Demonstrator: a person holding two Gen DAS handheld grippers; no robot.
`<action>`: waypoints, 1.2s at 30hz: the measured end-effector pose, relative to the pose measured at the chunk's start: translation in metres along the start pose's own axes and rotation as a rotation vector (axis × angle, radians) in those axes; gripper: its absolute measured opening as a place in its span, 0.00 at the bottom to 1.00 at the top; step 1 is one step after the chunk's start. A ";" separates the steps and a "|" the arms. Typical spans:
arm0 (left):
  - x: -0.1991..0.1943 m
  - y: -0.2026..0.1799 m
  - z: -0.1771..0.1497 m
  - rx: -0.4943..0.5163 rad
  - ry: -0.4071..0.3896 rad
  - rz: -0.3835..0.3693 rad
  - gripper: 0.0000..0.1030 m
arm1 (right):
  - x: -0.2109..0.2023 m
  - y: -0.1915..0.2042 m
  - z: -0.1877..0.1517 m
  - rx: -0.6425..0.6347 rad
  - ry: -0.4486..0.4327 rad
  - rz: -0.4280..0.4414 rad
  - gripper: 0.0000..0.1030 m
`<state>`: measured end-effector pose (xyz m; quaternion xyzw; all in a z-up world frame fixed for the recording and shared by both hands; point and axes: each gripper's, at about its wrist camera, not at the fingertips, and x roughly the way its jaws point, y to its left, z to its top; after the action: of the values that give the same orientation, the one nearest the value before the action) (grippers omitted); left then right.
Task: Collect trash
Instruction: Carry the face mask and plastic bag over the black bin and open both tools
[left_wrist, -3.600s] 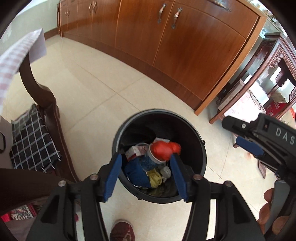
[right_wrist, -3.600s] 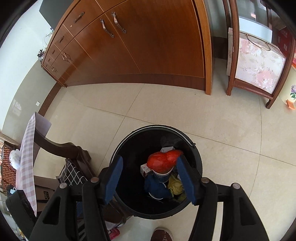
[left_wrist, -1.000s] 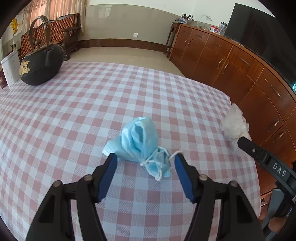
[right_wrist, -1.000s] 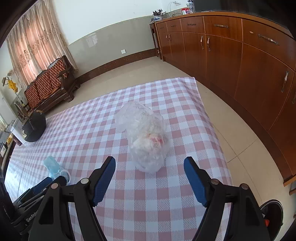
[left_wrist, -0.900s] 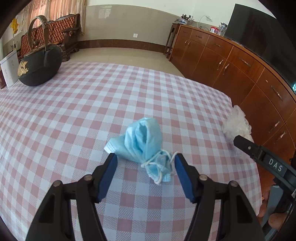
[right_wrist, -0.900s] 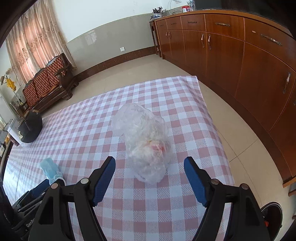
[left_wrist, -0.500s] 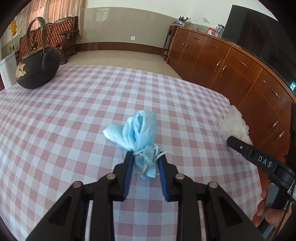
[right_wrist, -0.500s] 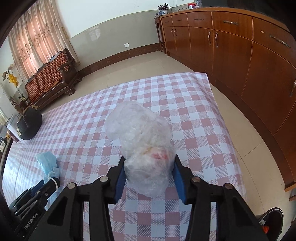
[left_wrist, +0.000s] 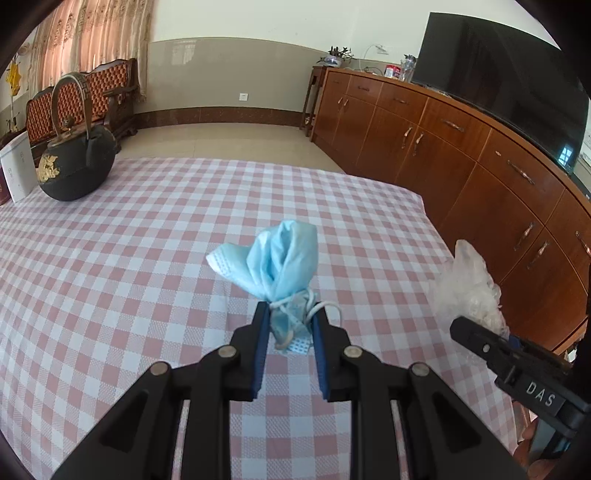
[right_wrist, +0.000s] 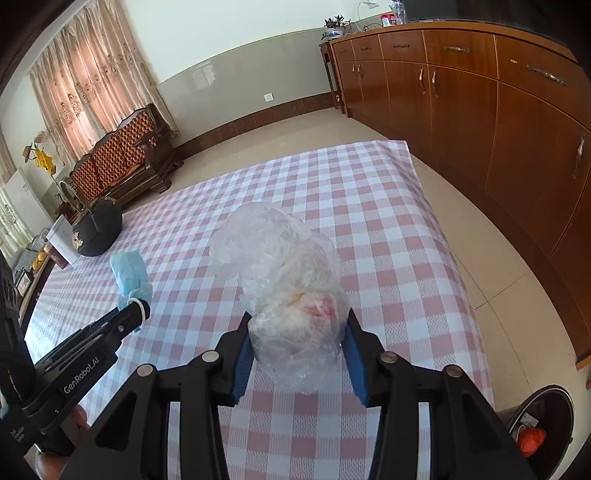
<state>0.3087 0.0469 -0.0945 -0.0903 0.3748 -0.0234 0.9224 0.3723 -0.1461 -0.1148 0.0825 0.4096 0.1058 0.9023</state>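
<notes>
My left gripper (left_wrist: 289, 325) is shut on a crumpled blue face mask (left_wrist: 275, 264) and holds it just above the checked tablecloth (left_wrist: 110, 258). The mask also shows in the right wrist view (right_wrist: 129, 275). My right gripper (right_wrist: 297, 332) is shut on a clear plastic bag (right_wrist: 288, 273) with white and red scraps inside, over the table's right part. The bag also shows in the left wrist view (left_wrist: 467, 284). A black trash bin (right_wrist: 537, 424) with red trash in it stands on the floor at the lower right.
A black iron teapot (left_wrist: 74, 162) and a white box (left_wrist: 14, 170) stand at the table's far left. Wooden cabinets (left_wrist: 461, 158) run along the right, with tiled floor between them and the table edge. A wooden sofa (right_wrist: 125, 170) stands by the far wall.
Both grippers have lifted their loads slightly off the cloth since half a second ago; a second ago both were open around the mask and bag. Before that they hovered over the bin.
</notes>
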 end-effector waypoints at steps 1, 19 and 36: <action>-0.005 -0.004 -0.002 0.014 -0.005 -0.001 0.23 | -0.006 -0.001 -0.004 0.004 -0.001 0.003 0.45; -0.079 -0.059 -0.055 0.100 -0.028 -0.079 0.23 | -0.112 -0.031 -0.084 0.078 -0.047 0.004 0.45; -0.108 -0.129 -0.090 0.195 -0.018 -0.187 0.23 | -0.186 -0.093 -0.142 0.195 -0.101 -0.065 0.45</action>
<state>0.1717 -0.0812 -0.0591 -0.0347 0.3525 -0.1448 0.9239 0.1574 -0.2754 -0.0948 0.1617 0.3746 0.0321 0.9124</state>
